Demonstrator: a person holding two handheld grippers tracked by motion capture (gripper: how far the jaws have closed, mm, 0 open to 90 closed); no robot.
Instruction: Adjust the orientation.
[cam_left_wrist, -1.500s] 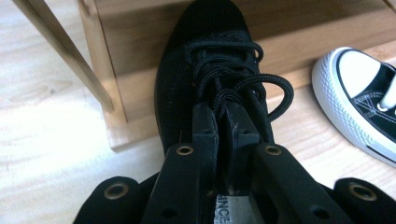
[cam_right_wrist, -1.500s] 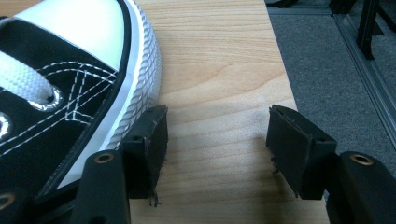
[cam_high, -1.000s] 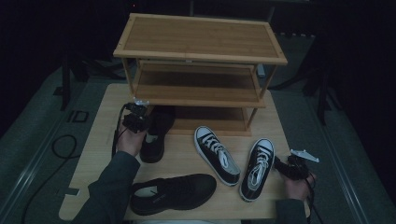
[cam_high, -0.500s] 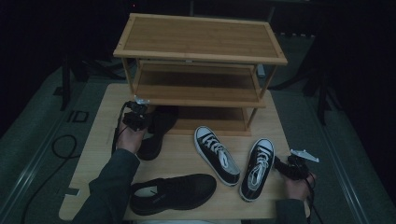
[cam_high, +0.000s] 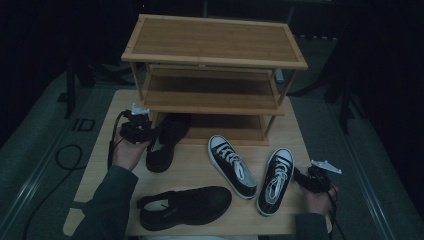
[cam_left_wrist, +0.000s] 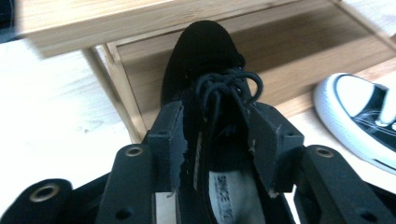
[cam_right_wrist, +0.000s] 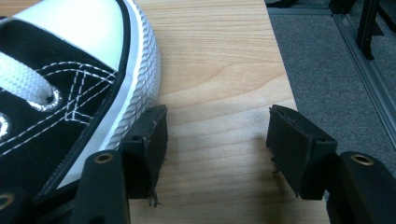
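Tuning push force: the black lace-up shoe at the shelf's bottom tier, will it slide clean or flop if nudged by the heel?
The black shoe probably slides flat: its sole lies on the wooden table with the toe already under the shelf. The knit-looking upper likely buckles if squeezed. The left tool's jaws, just opening, straddle the collar, so expect it to settle rather than tip.

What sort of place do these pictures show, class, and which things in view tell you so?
Probably a staged recording workspace rather than a home: a three-tier wooden shoe rack stands on a small wooden table in a dark room, with loose shoes such as a black-and-white sneaker and cables on the grey floor.
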